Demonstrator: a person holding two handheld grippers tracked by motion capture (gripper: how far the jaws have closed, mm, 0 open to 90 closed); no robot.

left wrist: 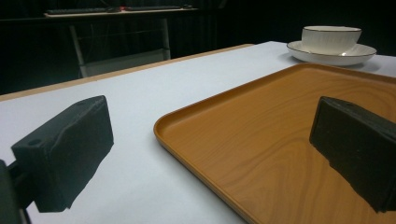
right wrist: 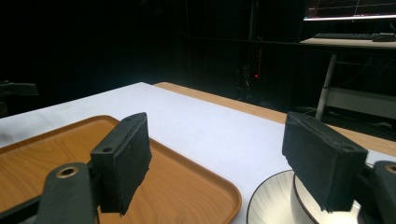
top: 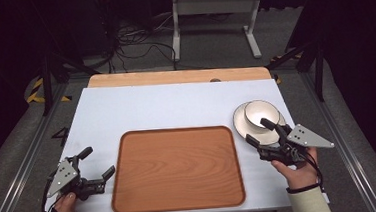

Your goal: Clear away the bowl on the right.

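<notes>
A white bowl [top: 260, 113] stands on a white plate [top: 242, 124] at the right of the white table top; both show far off in the left gripper view, bowl [left wrist: 330, 39] on plate [left wrist: 332, 55]. A wooden tray [top: 177, 168] lies bare in the middle. My right gripper [top: 259, 132] hovers open at the plate's near edge, one jaw over the bowl's rim, nothing between its pads; its own view has the plate [right wrist: 271, 203] below. My left gripper [top: 99, 162] rests open at the tray's left edge, and its own view looks across the tray [left wrist: 280, 140].
A wooden strip [top: 176, 76] edges the table's far side. Beyond it, on the floor, stand a white table frame [top: 214, 14] and loose cables [top: 136, 44]. Metal rails [top: 24, 157] run along both sides of the table.
</notes>
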